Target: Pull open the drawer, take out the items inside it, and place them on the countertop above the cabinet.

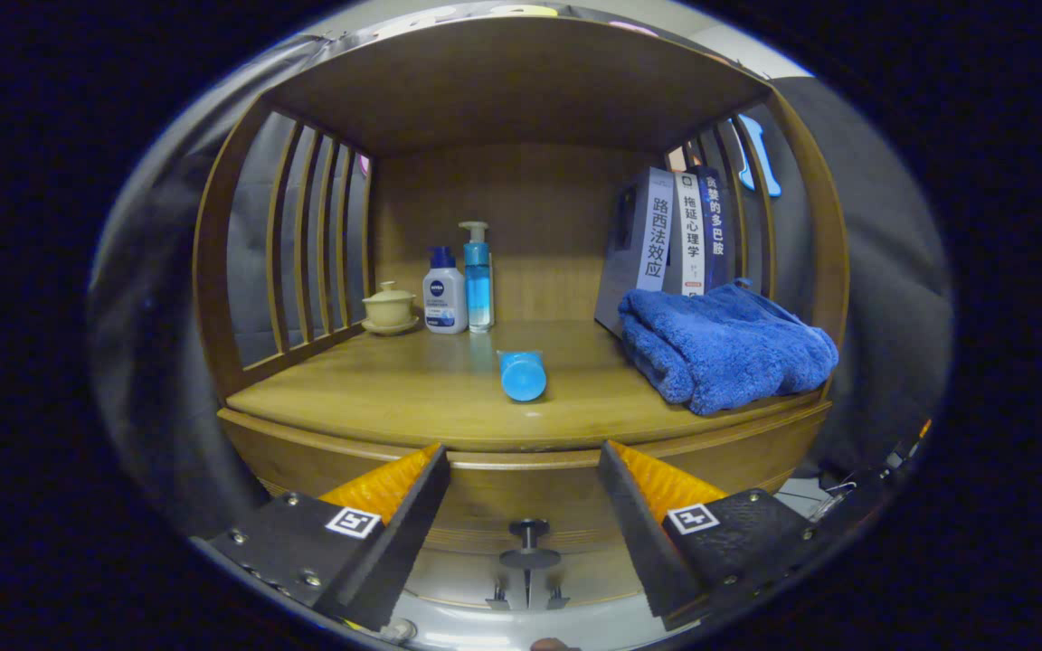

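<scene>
Wooden cabinet (521, 90) with slatted sides stands in front of me, its countertop (394, 398) lit and its drawer (521, 493) closed just below the front edge. My gripper (525, 479) is held wide open with nothing between the fingers; the two tips sit level with the drawer front, one on either side of its middle, and I am not touching the wood. Between the fingers and a little lower is the drawer's small dark knob (529, 533), free of both fingers. Just beyond the fingertips, near the front edge of the countertop and roughly at its middle, a blue tube (522, 374) lies on its side with its round end towards me. Farther right, at the front right corner, a folded blue towel (724, 348) slightly overhangs the edge. Behind the towel, against the right slats, three books (670, 235) stand leaning to the right, the towel touching their lower part. At the back left corner a small cream lidded cup (389, 307) sits on its saucer, and just beside it stand a white bottle with a blue cap (444, 294) and a taller clear blue pump bottle (478, 276), close together near the back panel. What the drawer holds I cannot tell.
</scene>
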